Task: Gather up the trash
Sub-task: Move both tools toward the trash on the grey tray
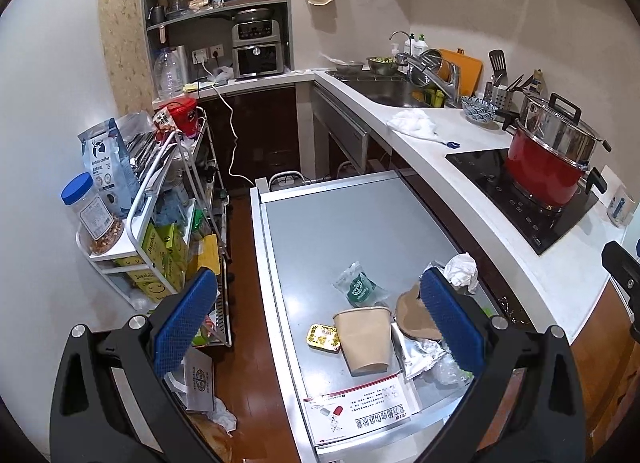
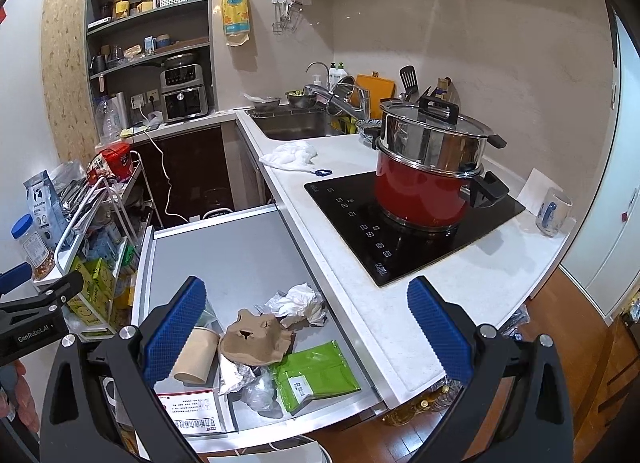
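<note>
Fingers: left gripper (image 1: 320, 315) and right gripper (image 2: 306, 327) both spread wide, empty. Trash uncollected: paper cup (image 1: 365, 339), crumpled tissue (image 2: 300, 299), green packet (image 2: 316, 377) (nothing bagged).

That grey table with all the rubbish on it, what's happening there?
A person is holding a two-finger gripper in each hand over a small grey table in a kitchen, about to gather trash. The left gripper and the right gripper both hover with jaws wide open, holding nothing. On the table lie a tipped paper cup, a crumpled tissue, a brown cardboard piece, a green packet and some wrappers. Nothing has been picked up yet.
</note>
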